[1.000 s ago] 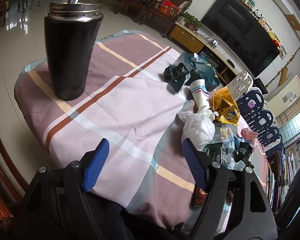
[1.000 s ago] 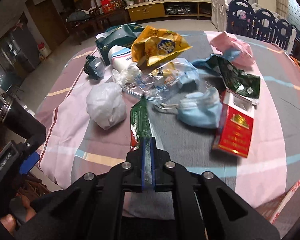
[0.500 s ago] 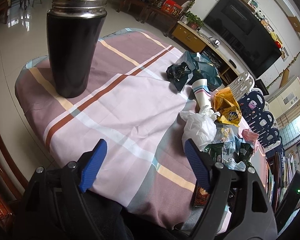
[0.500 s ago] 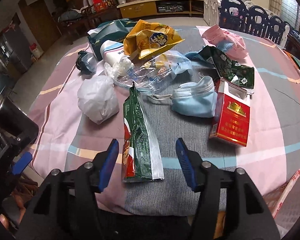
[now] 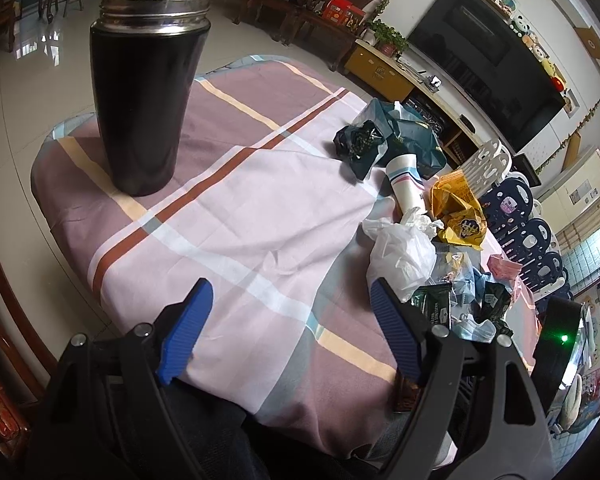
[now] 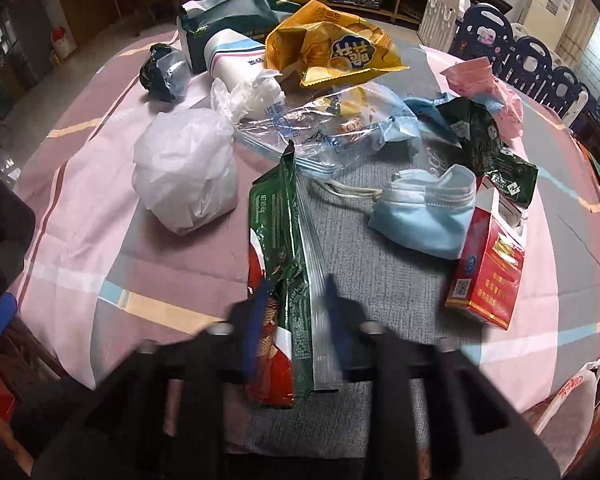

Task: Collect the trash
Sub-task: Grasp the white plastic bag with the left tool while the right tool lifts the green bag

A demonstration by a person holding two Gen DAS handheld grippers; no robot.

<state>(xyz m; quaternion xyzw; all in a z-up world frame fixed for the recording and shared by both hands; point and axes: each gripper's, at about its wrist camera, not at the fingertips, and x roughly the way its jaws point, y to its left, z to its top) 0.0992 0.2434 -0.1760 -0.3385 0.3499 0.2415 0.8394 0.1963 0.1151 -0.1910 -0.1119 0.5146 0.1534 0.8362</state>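
Nearest to you, the right gripper (image 6: pixel 294 320) has just been closing its jaws around the lower end of the green snack wrapper (image 6: pixel 282 248); motion blur hides whether the pads already press on the film, so treat contact as unconfirmed. The wrapper lies flat on the checked tablecloth (image 6: pixel 100 240), lengthwise away from you, with its far tip touching the clear plastic bag (image 6: pixel 332 128).

Handling, judged from appearance: the wrapper is thin foil film, so it is probably very light, limp and slippery; expect it to fold and droop once lifted; pinch across the flat sealed end rather than the puffed middle, and close fully, since a thin sheet needs near-complete closure.

Just beside the wrapper, the white plastic bag (image 6: pixel 186 176) is a soft, crushable ball; take it anywhere on its bulk. The blue face mask (image 6: pixel 424 208) is soft cloth; pinch the body, not the ear loops. The red carton (image 6: pixel 488 276) is stiff card with an open top; grip across its 2 narrow sides.

Farther off, the yellow crisp bag (image 6: pixel 332 48) and the paper cup (image 6: pixel 232 60) are light and easily crushed.

The left gripper (image 5: pixel 288 328) hangs released over bare cloth, jaws wide and holding nothing; beyond it the black steel tumbler (image 5: pixel 148 100) stands upright, well apart from the litter.
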